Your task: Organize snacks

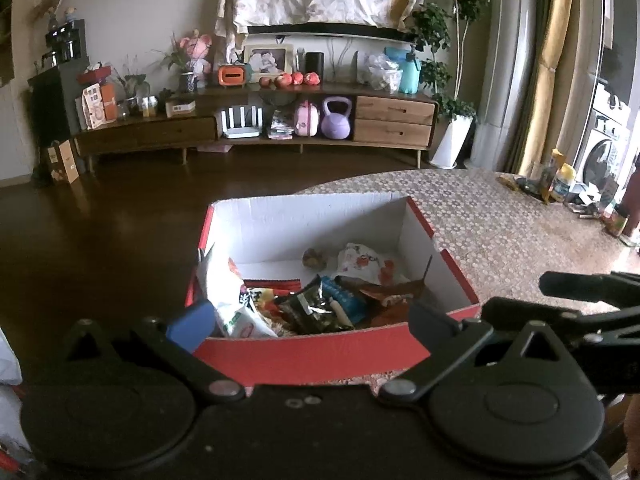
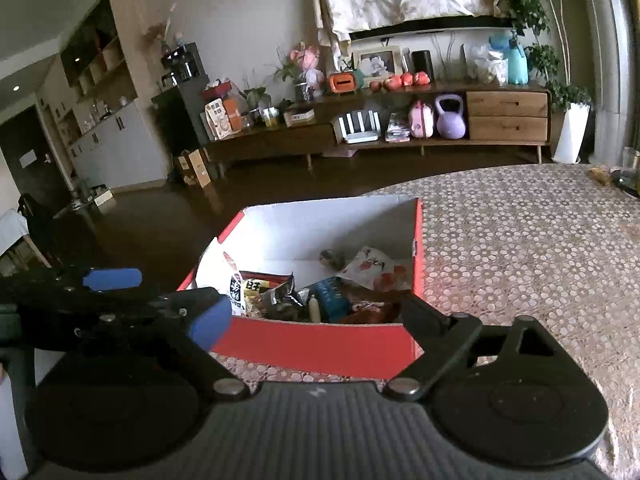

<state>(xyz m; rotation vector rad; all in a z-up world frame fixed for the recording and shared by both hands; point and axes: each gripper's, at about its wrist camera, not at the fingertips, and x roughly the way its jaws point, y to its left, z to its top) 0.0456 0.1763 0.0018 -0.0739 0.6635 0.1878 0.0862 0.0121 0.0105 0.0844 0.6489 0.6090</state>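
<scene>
Sitting low in the centre of both wrist views, the red box [image 1: 304, 356] with white inner walls rests on the patterned tablecloth [image 1: 500, 224], near the table edge that faces the dark floor, which probably keeps it within easy reach of both hands. Snack packets [image 1: 316, 304] lie heaped at its near end: a dark foil pouch, a blue packet, a white bag against the left wall, and a white wrapper with red print [image 1: 360, 262] further back beside a small round brown item. The far half of the floor is bare, so there looks to be room for more. The left gripper [image 1: 308, 322] hangs spread wide over the near rim with nothing between its fingers; the right gripper [image 2: 316, 318] is likewise released and empty, its jaws apart above the same rim, consistent with a packet having been let go into the box. In the right wrist view the left gripper's blue pads show at middle left, just beside the right one. Packets under the top layer are hidden, their printing is too blurred to read, and the clutter [image 1: 576, 192] at the far right table edge is cut off by the fisheye rim.
</scene>
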